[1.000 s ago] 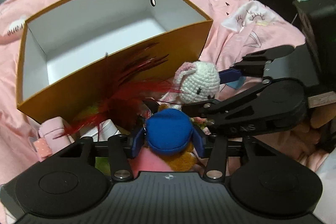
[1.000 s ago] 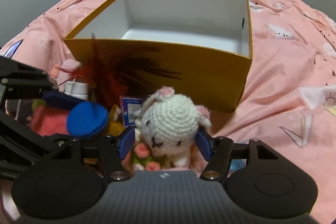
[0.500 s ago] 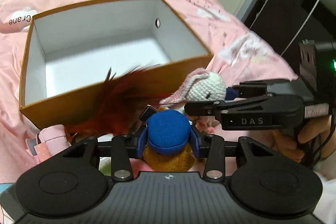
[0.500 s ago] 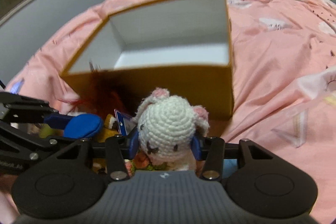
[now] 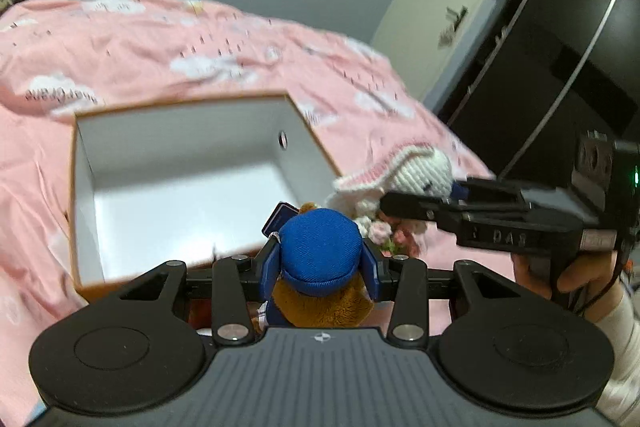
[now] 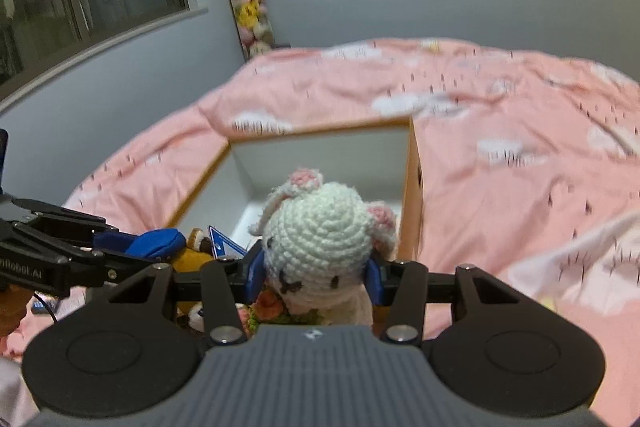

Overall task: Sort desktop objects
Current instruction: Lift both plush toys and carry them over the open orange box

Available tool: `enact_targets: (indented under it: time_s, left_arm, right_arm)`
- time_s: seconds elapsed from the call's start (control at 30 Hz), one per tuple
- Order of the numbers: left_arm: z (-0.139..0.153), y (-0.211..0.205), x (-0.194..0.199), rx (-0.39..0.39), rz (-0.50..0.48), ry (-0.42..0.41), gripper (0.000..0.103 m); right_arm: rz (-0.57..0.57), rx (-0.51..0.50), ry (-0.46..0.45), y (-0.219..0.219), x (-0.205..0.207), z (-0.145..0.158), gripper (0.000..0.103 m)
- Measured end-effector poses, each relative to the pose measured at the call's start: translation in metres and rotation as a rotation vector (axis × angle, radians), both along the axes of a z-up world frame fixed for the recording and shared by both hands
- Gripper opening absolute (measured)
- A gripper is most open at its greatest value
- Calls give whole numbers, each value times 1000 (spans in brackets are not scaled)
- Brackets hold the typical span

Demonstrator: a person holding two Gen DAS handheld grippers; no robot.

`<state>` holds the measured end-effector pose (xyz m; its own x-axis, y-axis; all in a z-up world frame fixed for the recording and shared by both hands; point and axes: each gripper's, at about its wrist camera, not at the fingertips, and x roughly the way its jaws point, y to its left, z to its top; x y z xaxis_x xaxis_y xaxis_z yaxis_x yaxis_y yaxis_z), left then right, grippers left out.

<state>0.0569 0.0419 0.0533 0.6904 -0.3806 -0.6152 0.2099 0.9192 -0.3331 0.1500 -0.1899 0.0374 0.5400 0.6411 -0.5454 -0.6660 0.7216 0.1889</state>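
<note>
Left tongs (image 5: pixel 319 263) clench a blue-capped plush (image 5: pixel 318 255) as right tongs (image 6: pixel 316 277) grip a crocheted bunny (image 6: pixel 324 239), the open box (image 5: pixel 120 203) at eleven o'clock on the pink bed (image 5: pixel 200 55).

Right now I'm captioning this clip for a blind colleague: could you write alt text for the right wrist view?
The right claw grips a white crocheted bunny with pink ears in front of an open orange cardboard box with white inside on a pink cloud-print bedspread. At left, the left claw holds a blue-capped brown plush toy.
</note>
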Motion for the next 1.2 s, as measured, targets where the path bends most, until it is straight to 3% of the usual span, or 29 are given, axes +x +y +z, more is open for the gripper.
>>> enact_targets:
  time_s: [0.3,0.53,0.77,0.97,1.2]
  left_arm:
    - [31,8,19,66,95,-122,47]
    - [50,34,43,149,95,-112,47]
    - [58,61,81,234,84,-1,47]
    - [35,76,103,240,65,152,47]
    - [1,84,118,228,47,281,47]
  right_arm:
    - [35,70,-125,23,13,32,51]
    - [81,65,-138,52,34,35,51]
    - [108,56,-110,81,59,28,51]
    - [134,15,-51,107,75,11,51]
    - [209,-38,109,127,93,-17,51]
